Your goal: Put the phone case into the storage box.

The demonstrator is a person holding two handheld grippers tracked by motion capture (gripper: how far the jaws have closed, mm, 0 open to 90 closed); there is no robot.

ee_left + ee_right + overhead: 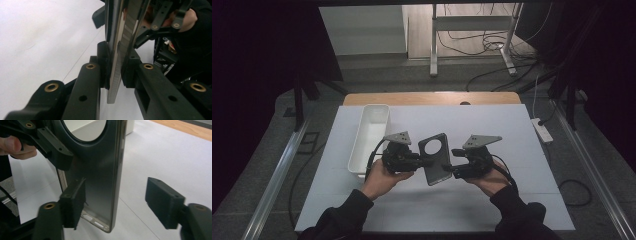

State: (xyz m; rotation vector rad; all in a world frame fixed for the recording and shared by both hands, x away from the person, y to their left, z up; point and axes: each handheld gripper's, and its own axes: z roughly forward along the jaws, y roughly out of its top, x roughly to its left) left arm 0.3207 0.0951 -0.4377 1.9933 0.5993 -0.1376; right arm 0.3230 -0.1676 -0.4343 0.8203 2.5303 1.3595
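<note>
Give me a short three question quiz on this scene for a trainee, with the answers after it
1. True or false: the left gripper is shut on the phone case.
2. Which thing stands on the table left of the hands? A: a white bin. B: a red cup. C: a blue plate.
3. How do the jaws of the right gripper stand in the right gripper view?

Key
1. True: in the left gripper view its jaws press on both faces of the case.
2. A: the white bin stands on the table, apart from the case.
3. Open: one jaw lies by the case's face, the other stands well clear of it.
</note>
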